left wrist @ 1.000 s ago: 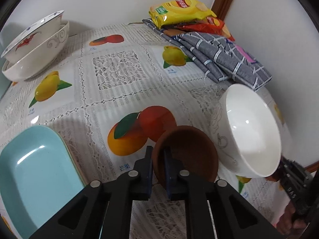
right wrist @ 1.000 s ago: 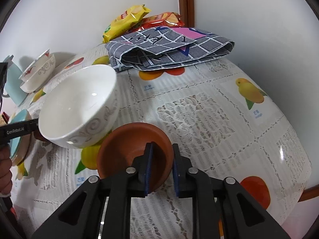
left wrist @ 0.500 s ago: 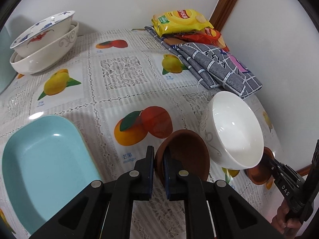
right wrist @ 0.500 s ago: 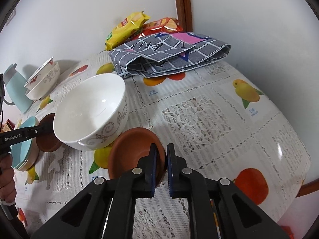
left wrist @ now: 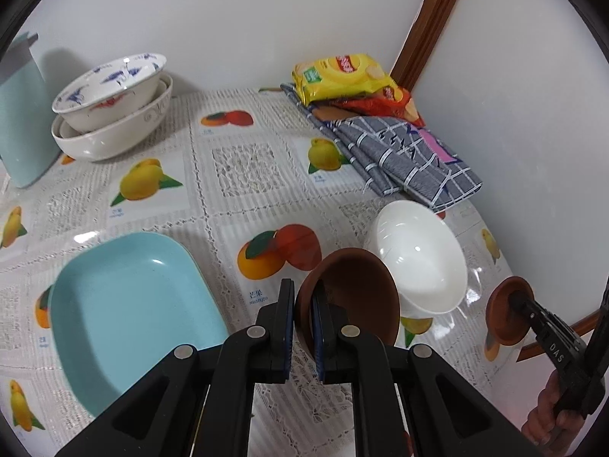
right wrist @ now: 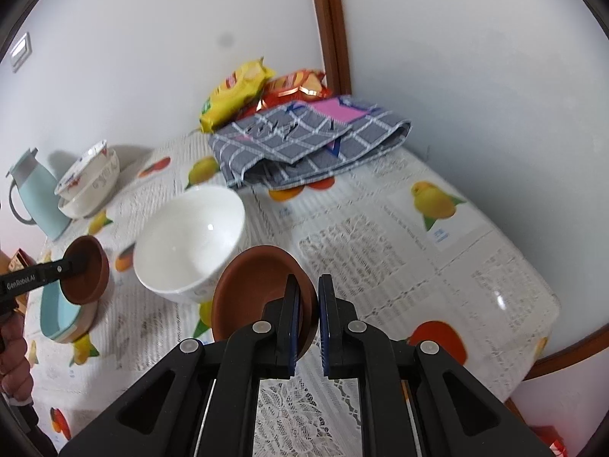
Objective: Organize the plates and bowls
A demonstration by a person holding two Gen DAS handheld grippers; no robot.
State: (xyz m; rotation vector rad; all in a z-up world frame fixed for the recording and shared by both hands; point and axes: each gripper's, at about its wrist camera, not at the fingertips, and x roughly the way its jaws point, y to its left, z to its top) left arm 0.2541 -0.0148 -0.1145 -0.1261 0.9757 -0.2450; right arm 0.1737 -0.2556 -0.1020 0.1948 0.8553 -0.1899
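Observation:
In the left wrist view my left gripper (left wrist: 303,304) is shut on the near rim of a small brown bowl (left wrist: 354,293), held tilted above the tablecloth. Beside it a white bowl (left wrist: 422,259) stands on the table. The right wrist view has my right gripper (right wrist: 308,304) shut on the rim of a second brown bowl (right wrist: 259,289), also tilted and off the table. That same white bowl (right wrist: 190,236) sits just behind it. Seen from the right, the left gripper (right wrist: 76,262) holds its brown bowl (right wrist: 89,278) over the light blue dish (right wrist: 57,312).
A light blue dish (left wrist: 125,304) lies at the near left. Two stacked bowls (left wrist: 110,114) and a pale blue jug (left wrist: 19,122) stand at the back left. Snack bags (left wrist: 342,74) and a folded checked cloth (left wrist: 403,156) fill the back right corner. The table edge (right wrist: 552,358) is close on the right.
Both grippers have risen, each lifting its brown bowl off the tablecloth. The right gripper's fingers closed tighter on the rim. The white bowl stayed on the table.

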